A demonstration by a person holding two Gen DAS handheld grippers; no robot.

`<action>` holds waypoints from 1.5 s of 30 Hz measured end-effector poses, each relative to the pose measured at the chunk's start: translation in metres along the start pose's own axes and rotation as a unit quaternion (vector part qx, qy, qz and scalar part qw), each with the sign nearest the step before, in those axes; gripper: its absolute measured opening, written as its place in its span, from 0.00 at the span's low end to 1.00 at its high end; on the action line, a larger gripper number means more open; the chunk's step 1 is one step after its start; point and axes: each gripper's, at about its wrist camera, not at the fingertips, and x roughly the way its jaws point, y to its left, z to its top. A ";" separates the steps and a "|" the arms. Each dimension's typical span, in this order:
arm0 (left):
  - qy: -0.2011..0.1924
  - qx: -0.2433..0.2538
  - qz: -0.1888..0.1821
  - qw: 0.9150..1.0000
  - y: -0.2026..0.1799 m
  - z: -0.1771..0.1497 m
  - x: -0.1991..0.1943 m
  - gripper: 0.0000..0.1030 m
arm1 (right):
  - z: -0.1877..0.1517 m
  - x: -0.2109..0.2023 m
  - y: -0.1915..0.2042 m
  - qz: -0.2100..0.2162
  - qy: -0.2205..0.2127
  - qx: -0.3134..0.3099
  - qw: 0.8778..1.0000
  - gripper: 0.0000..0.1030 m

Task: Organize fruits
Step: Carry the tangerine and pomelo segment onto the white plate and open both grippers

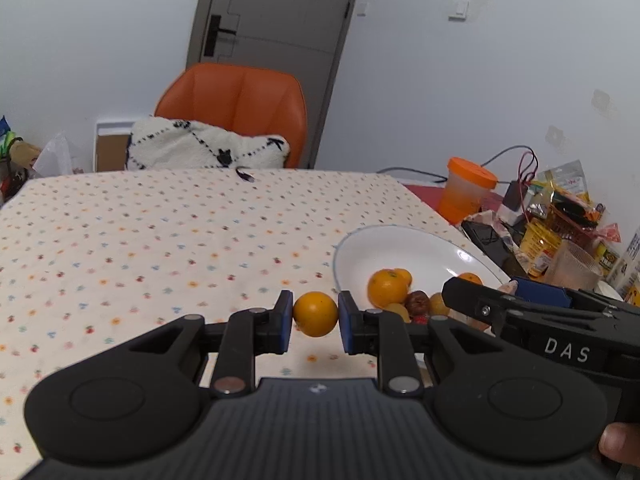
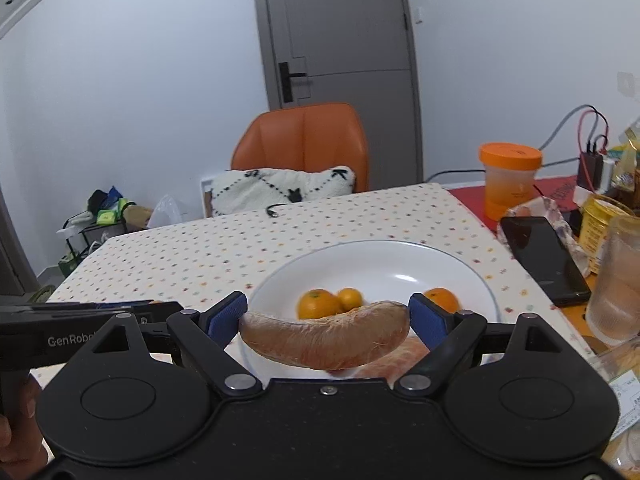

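the left claw point(image 1: 315, 322) is clamped on a small round orange point(image 1: 315, 314), one blue pad on each side of it, and holds it up above the dotted tabletop point(image 1: 160, 240), just left of the white plate point(image 1: 400, 240). the right claw point(image 2: 326, 320) is clamped on a long peeled pomelo slice point(image 2: 326, 340) by its two ends and holds it over the near side of the white plate point(image 2: 360, 260). on the plate lie more small oranges point(image 2: 318, 304), close together, and one small dark red fruit point(image 1: 418, 303) sits among them. to the right of the plate are a black phone point(image 2: 540, 260), an orange cup point(image 2: 508, 184) with a lid and some snack packs point(image 1: 560, 216). an orange chair point(image 1: 240, 108) with a white pillow point(image 1: 204, 148) stands behind the tabletop.
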 end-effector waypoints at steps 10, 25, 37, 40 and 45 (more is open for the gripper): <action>0.013 0.024 -0.013 1.000 -0.026 0.001 0.023 0.22 | 0.003 0.006 -0.031 -0.011 -0.007 0.020 1.000 0.82; 0.023 0.042 0.000 0.999 -0.036 0.015 0.053 0.26 | 0.014 0.033 -0.038 0.008 -0.008 0.029 1.000 0.82; 0.022 0.029 0.024 0.999 -0.016 0.020 0.046 0.44 | 0.021 0.055 -0.031 0.013 -0.005 0.015 1.000 0.84; 0.014 0.027 0.031 0.999 -0.010 0.022 0.039 0.54 | 0.021 0.052 -0.030 0.005 -0.010 0.015 1.000 0.86; 0.003 0.019 0.047 0.999 -0.002 0.023 0.028 0.75 | 0.017 0.040 -0.027 0.010 -0.009 0.018 1.000 0.87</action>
